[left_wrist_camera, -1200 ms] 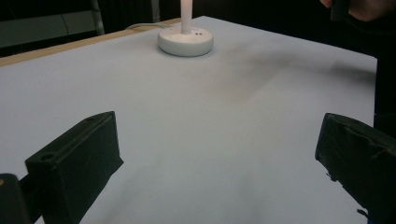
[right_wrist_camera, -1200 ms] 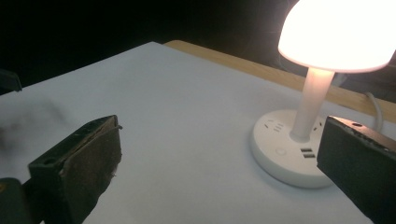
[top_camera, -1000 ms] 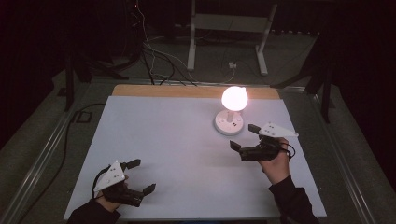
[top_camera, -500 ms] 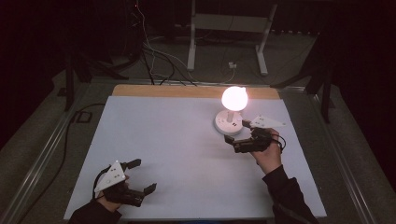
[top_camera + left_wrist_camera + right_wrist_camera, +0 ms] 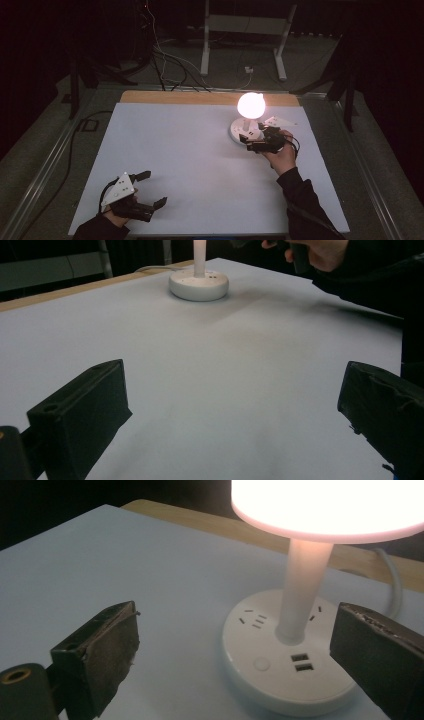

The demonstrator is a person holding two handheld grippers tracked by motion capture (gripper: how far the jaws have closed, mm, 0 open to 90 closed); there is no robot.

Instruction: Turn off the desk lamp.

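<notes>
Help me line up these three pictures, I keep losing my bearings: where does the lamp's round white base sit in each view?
High view: the base sits right of centre, under the glowing shade, just left of the right gripper.
Left gripper view: top centre, far across the white tabletop.
Right gripper view: lower right, close, between the open jaws.
Shared landmark: the wooden strip along the table's far edge.

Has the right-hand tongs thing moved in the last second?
Yes. The right tongs have slid left and away from the person, toward the lit lamp, and now sit right at its base; earlier they were off to its right.
</notes>
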